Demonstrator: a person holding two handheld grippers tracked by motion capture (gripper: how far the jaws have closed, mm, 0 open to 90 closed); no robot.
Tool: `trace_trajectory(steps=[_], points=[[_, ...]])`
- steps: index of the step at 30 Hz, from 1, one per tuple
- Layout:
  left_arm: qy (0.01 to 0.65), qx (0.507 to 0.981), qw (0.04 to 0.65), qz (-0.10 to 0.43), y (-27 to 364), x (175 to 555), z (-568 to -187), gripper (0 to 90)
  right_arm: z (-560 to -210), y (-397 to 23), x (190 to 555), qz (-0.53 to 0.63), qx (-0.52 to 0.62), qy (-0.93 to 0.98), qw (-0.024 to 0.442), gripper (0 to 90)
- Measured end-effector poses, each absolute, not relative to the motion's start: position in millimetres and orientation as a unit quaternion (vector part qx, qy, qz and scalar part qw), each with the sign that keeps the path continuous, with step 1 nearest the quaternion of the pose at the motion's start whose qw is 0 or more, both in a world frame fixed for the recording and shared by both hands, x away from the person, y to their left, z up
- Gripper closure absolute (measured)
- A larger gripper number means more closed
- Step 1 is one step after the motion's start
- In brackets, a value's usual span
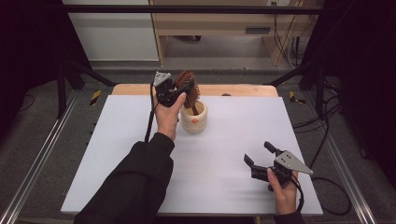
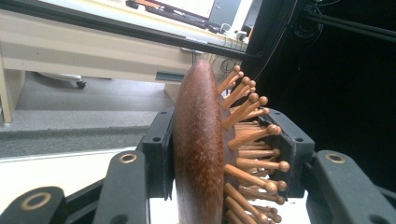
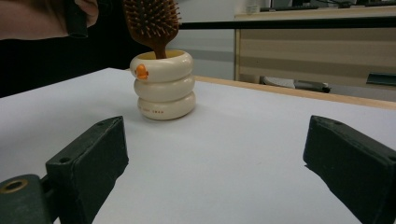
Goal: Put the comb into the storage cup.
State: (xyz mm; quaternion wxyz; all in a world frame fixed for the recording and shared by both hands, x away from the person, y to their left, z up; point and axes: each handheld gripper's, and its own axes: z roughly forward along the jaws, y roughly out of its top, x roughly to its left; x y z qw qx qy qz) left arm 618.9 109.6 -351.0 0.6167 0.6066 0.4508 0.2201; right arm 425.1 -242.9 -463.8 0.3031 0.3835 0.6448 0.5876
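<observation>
On the white desk (image 1: 140, 140), the left tool (image 1: 180, 88) grips the hairbrush (image 1: 189, 88) head, handle inside the cup (image 1: 194, 119), while the right tool (image 1: 261, 158) waits open.

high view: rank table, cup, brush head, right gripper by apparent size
1. table
2. right gripper, though nearness to the camera enlarges it
3. cup and brush head: look alike, not ranked; left gripper covers part of the head.

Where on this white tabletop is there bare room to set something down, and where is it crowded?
Bare: the wide stretch between the cream cup and the right gripper, plus the table's left side beside the sleeve. Crowded: the far edge, where the left gripper clamps the hairbrush standing in the cup.
</observation>
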Motion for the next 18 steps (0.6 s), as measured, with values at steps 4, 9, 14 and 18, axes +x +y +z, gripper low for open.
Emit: trace_trajectory(steps=[4, 9, 14, 18], points=[[0.451, 0.606, 0.618, 0.219, 109.0, 619.0, -351.8, 49.7, -463.9, -242.6, 425.0, 0.587, 0.384, 0.645, 0.302, 6.6], [0.451, 0.607, 0.617, 0.218, 107.9, 619.3, -353.1, 49.7, -463.9, -242.4, 425.0, 0.587, 0.383, 0.646, 0.302, 6.6], [0.45, 0.609, 0.616, 0.218, 106.0, 619.3, -354.1, 49.6, -463.9, -242.5, 425.0, 0.587, 0.383, 0.646, 0.302, 6.6], [0.448, 0.61, 0.617, 0.215, 103.9, 619.1, -354.9, 49.6, -463.9, -242.4, 425.0, 0.587, 0.383, 0.646, 0.302, 6.6]])
